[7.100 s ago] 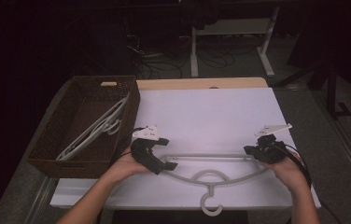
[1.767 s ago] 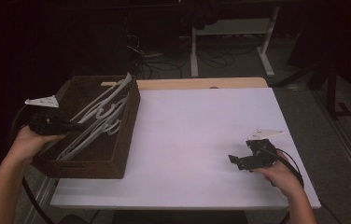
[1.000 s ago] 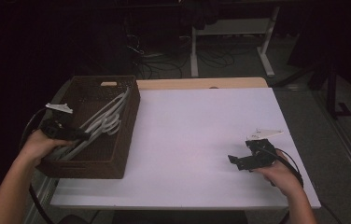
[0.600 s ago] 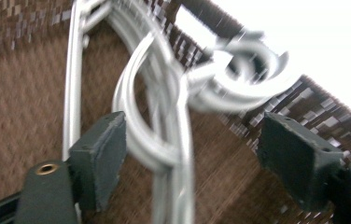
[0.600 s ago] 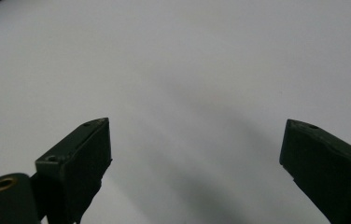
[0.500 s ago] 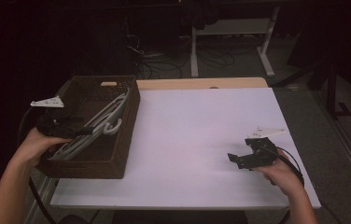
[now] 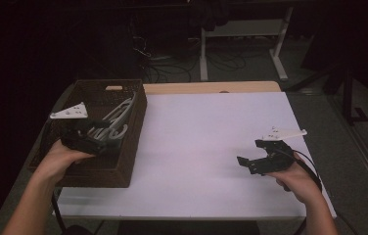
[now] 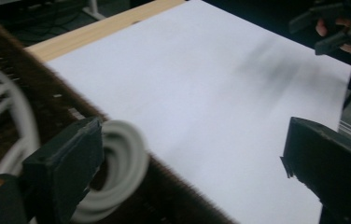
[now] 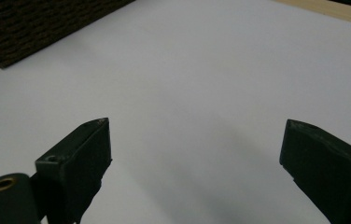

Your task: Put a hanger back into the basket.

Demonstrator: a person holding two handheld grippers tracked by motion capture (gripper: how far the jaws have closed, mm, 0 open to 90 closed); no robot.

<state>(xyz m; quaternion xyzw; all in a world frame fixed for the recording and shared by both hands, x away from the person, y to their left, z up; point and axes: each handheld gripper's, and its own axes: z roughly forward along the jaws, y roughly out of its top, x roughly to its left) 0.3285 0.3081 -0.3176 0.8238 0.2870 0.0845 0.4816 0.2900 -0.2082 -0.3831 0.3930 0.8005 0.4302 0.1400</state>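
— From up top, where are the hangers (image 7: 115, 119) now?

— In the wicker basket (image 7: 132, 147) at the left end of the table (image 7: 206, 142), a few white ones piled aslant, the upper ends leaning on the near-right wall. The left gripper (image 7: 95, 142) is over the basket's right side, right by them. The right gripper (image 7: 250, 165) hovers well apart over the bare white sheet, fingers spread and empty.

— And along the left gripper's own fingers?

— Its fingers (image 8: 66, 163) have just been opening and stand wide, with nothing pressed between them. A white hook (image 8: 120, 168) curls just behind the left one, apparently resting at the basket rim (image 8: 173, 196). It's blurred, so I can't say whether it touches the finger.

— How would you expect those hangers to handle?

— Light and stiff, I'd guess, smooth plastic and so a bit slippery. Rigid enough that a pinch at one spot brings the whole frame, but it'll swing. They look tangled, and hooks snag on neighbours and on the weave. I'd take one by the neck under the hook, or on a straight shoulder bar, not on the hook's curve.

— The right gripper view?

— Two black fingers (image 9: 78, 158) wide apart over plain table, a corner of the basket (image 9: 29, 28) far off at upper left.
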